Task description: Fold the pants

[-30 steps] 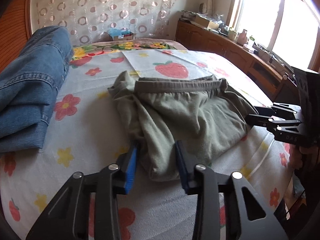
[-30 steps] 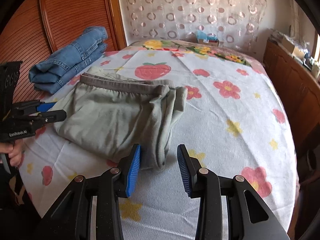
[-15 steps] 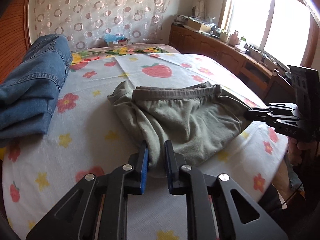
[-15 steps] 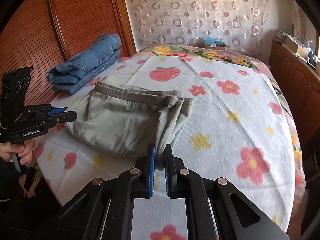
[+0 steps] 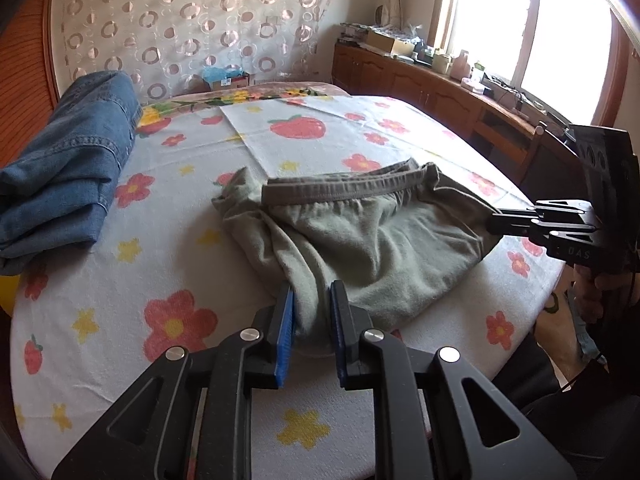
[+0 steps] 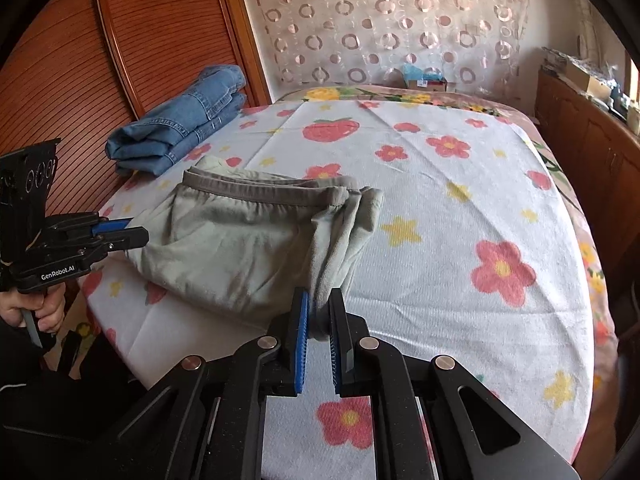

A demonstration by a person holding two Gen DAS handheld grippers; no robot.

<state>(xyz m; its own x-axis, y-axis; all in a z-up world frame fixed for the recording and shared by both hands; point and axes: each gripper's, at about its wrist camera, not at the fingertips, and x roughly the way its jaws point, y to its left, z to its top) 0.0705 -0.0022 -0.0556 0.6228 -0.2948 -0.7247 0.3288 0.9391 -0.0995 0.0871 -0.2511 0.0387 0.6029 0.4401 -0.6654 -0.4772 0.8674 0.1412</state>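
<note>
With both tools clamped tight on the near corners of the green pants (image 5: 360, 236) by the bed's (image 5: 120, 300) front edge, left tool (image 5: 312, 316) and right tool (image 6: 318, 320), lift together, keep level, fold away toward the waistband (image 5: 344, 190).

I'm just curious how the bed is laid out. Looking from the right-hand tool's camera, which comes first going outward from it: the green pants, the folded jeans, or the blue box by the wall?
From the right gripper:
1. Green pants, pinched between its pads.
2. Folded jeans, far left on the bed.
3. Blue box, farthest, by the patterned wall.
</note>
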